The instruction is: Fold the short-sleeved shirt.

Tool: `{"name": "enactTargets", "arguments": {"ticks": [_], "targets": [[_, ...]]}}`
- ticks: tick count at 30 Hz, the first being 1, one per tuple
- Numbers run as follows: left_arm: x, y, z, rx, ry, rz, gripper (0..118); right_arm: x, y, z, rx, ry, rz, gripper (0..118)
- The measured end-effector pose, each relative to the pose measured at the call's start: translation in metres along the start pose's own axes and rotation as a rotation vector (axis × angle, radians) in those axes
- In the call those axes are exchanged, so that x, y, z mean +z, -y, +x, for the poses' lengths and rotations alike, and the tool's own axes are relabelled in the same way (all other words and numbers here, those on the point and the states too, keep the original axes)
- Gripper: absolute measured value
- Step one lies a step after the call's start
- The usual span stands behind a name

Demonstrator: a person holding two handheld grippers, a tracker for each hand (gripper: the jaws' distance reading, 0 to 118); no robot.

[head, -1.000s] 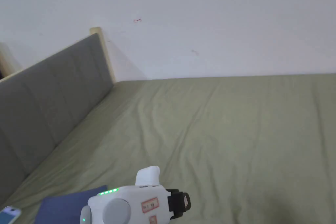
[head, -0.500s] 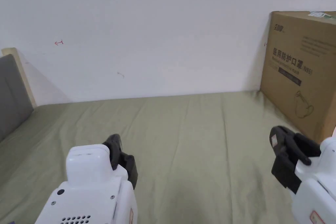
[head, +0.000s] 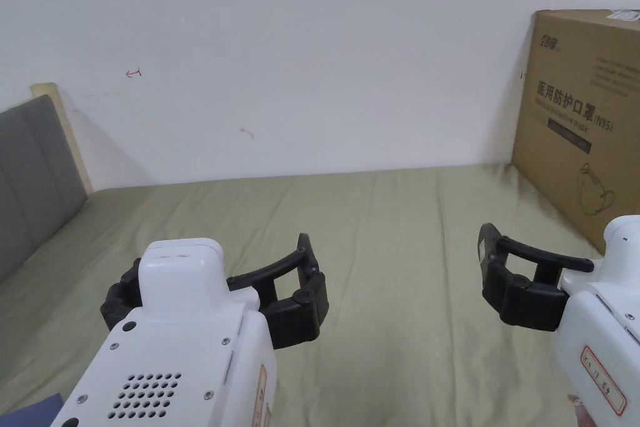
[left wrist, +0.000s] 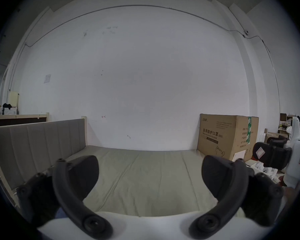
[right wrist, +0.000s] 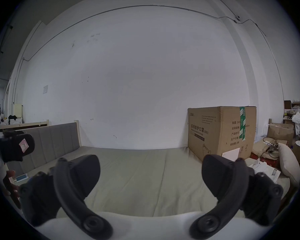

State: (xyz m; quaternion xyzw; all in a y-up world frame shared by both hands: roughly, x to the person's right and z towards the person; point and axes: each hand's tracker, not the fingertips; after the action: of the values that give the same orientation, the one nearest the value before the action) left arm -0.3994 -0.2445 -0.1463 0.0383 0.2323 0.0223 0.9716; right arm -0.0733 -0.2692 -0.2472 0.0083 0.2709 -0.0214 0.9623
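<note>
Half a second ago the left gripper [head: 212, 287] showed its jaws pressed close together in the head view. Now its jaws stand wide apart, with nothing between them. The right gripper [head: 484, 278] has come a little more toward the middle, and it now lies flat and level. One second ago there was just one gripper low in the head view, with a blue cloth and a phone beside it.

Both grippers hang side by side above the bed [head: 387, 241], well apart from each other, and both point at the wall [head: 312, 40]. In the left gripper view the left gripper [left wrist: 150, 172] has its two black jaws spread wide, and green bed sheet shows in the gap. In the right gripper view the right gripper [right wrist: 151, 172] is also spread wide and holds nothing.

A small corner of blue cloth [head: 34, 408] sits at the bottom left of the head view, under the left gripper. It may be the shirt, but too little shows to tell.

A phone [right wrist: 22, 177] lies on the bed near the grey headboard [head: 31, 178]. Farther off, a big brown box [head: 584, 122] stands on the right side of the bed, against the wall.
</note>
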Motion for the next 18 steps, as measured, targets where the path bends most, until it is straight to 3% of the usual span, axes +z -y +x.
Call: {"name": "enactTargets", "arguments": {"ticks": [18], "targets": [[-0.010, 0.013, -0.008, -0.030, -0.107, -0.083, 118, 0.004, 0.001, -0.005, 0.039, -0.015, -0.013, 118]]}}
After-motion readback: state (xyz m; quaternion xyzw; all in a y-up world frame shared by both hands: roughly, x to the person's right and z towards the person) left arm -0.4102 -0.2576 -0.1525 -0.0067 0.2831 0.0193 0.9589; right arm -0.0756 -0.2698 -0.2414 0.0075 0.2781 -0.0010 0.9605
